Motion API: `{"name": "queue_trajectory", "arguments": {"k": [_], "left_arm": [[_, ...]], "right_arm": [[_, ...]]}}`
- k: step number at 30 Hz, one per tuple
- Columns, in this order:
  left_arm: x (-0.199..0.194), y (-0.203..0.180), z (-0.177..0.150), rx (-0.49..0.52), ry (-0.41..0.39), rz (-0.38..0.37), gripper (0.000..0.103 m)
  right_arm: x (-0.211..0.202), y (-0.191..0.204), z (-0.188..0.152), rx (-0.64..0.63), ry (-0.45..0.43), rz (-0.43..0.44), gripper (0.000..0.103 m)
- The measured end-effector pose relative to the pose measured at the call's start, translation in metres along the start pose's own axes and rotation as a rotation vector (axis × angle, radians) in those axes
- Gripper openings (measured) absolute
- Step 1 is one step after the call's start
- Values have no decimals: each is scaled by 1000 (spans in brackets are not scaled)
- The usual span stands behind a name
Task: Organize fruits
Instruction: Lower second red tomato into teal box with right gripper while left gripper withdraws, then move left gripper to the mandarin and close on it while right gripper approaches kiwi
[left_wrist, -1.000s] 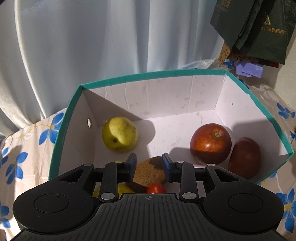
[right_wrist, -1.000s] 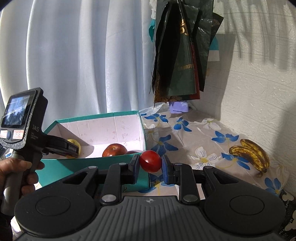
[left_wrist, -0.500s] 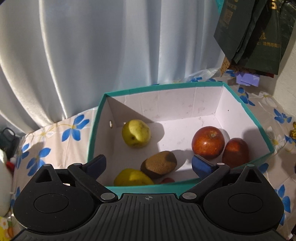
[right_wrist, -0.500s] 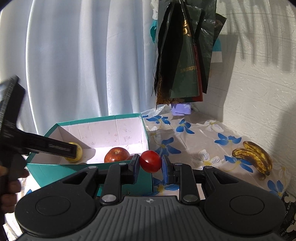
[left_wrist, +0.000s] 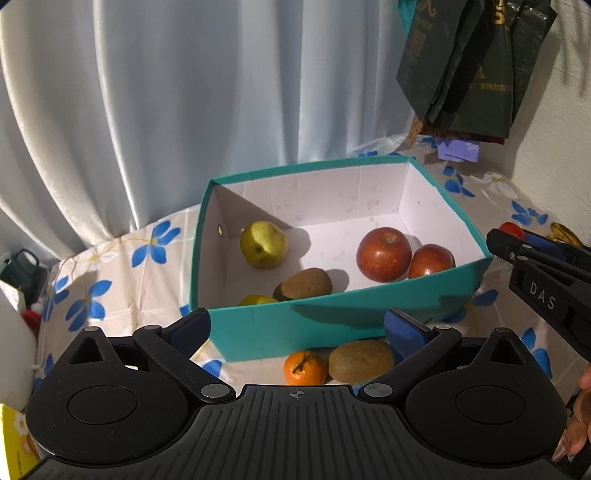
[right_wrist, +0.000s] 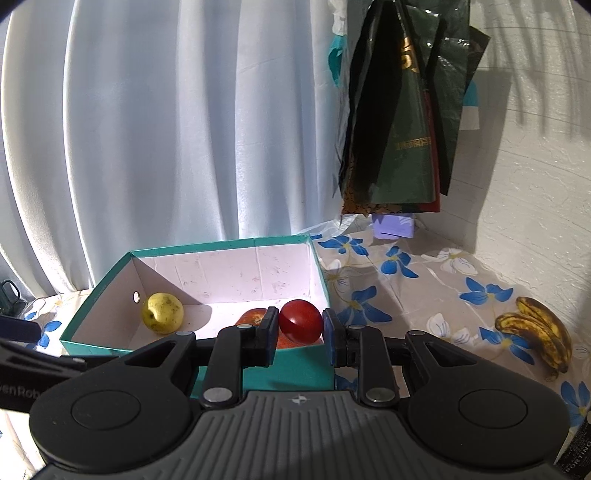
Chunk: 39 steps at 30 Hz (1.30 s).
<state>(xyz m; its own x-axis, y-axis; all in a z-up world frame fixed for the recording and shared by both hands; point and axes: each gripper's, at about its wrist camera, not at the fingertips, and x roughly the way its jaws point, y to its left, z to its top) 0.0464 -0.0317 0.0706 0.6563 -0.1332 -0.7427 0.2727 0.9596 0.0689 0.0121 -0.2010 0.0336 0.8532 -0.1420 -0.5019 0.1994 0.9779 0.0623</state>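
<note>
Right fingers (right_wrist: 334, 332) pinch tomato (right_wrist: 300, 320) at its middle; left gripper (left_wrist: 297, 326) wide, empty. Tomato's soft, slick: squeeze lightly.

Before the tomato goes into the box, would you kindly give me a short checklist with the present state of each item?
1. Right gripper shut on the tomato: ok.
2. Tomato over the box opening: not ok, it sits at the near right corner.
3. Free floor space in the box: ok, between the pear and apples.
4. Left gripper clear of the box, jaws open and empty: ok.
5. All fruit boxed: not ok; orange, kiwi, bananas remain outside.
</note>
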Motion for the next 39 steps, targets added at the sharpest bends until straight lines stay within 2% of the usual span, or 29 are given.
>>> {"name": "queue_trajectory", "arguments": {"k": [10,19,28,29,30,32,33,34,36,39], "left_arm": [[4,7,-6,-17,30,33,103],[10,9,-5,-21,42,51,103],[22,15,-6,-36,75,73,103],[24,16,-7,-37,80,75,103],[26,17,-7,-38,85,77,103],[27,21,-9,-45,86,77,103],[27,23,-10,-49,83,76,103],[28,25,-12,-52,78,76,103],[28,30,-17,-58,64,73,103],[30,34,-30,-49,49,68,103]], "right_arm": [[42,9,1,-17,21,36,24],[83,20,-10,-53,78,22,24],[93,21,-15,-109,77,9,27],[93,21,-15,-112,79,4,32],[93,20,-14,-115,79,-2,42],[88,18,-12,-117,65,7,52],[83,17,-10,-112,55,12,66],[77,15,-8,-102,38,27,69],[62,12,-4,-81,2,51,94],[33,8,-2,-65,-77,65,99]]}}
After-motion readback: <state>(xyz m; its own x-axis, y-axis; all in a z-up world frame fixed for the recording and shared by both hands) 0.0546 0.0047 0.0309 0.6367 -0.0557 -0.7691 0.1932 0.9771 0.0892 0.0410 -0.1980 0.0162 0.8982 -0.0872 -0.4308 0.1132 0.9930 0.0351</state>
